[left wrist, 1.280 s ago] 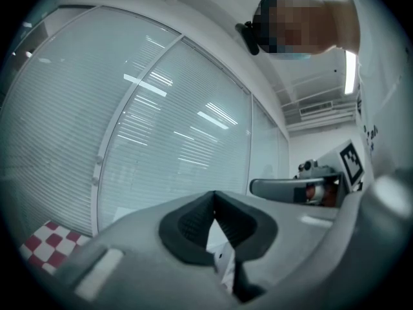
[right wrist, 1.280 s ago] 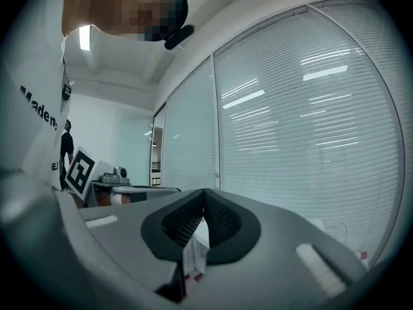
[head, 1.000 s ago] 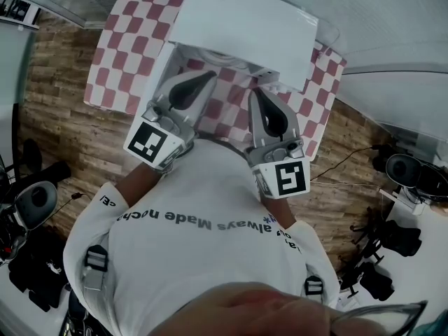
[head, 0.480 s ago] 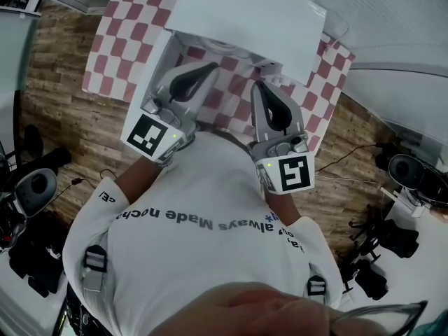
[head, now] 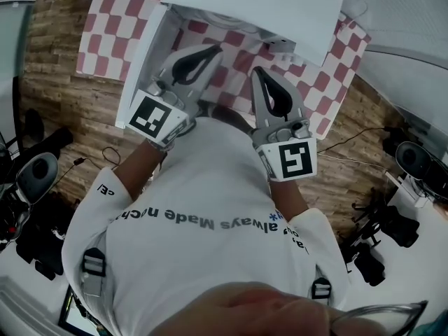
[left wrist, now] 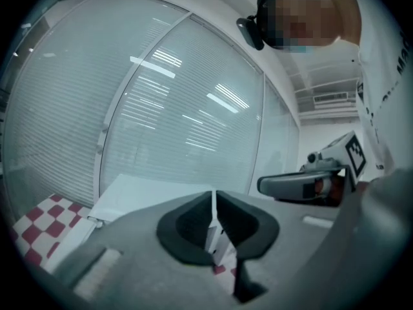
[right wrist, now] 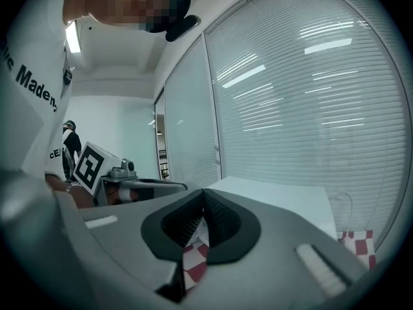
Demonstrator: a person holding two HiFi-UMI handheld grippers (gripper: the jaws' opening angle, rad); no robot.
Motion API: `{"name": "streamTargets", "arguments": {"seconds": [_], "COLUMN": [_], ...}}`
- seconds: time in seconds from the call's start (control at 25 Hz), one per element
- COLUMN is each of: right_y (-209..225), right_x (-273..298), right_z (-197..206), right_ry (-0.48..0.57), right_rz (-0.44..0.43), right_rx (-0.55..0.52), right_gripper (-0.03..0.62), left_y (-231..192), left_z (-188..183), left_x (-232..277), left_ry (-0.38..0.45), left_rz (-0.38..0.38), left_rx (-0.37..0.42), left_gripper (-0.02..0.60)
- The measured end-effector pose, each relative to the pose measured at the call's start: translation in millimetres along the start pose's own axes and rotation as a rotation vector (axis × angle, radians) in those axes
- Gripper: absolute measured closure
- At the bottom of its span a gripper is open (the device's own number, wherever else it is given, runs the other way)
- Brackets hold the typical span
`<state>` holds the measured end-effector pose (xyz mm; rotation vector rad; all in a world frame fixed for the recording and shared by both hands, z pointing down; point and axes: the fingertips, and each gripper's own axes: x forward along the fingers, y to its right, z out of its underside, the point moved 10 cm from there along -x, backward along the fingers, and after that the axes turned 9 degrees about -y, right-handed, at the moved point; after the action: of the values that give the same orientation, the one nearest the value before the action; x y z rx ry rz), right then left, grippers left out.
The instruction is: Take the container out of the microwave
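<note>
Left claw: my jaws just parted to hairline slit, nothing between. Right claw: my jaws together, empty. Microwave: just ahead of both tips; open door beside left claw. Container: cannot make out inside.

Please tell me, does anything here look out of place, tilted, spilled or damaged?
Nothing stands out. The white microwave sits flat on the checkered tablecloth, and no spill or damage is visible.

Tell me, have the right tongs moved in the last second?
Yes, the right tongs dropped: the gap between their tips and the microwave's top front edge has widened.
</note>
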<state>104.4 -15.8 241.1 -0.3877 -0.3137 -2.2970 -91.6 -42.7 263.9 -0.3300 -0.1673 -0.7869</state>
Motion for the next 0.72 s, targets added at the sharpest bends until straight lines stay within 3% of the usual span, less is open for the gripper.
{"name": "streamTargets", "arguments": {"seconds": [0.72], "right_y": [20], "right_x": [56], "right_z": [77], "right_ry": [-0.104], "right_rz": [0.002], "right_rx": [0.116], "right_gripper": [0.568], "left_y": [-36], "left_z": [83], "left_x": [32], "left_ry": [-0.11], "left_rz": [-0.078], "left_rx": [-0.068], "left_gripper": [0.531]}}
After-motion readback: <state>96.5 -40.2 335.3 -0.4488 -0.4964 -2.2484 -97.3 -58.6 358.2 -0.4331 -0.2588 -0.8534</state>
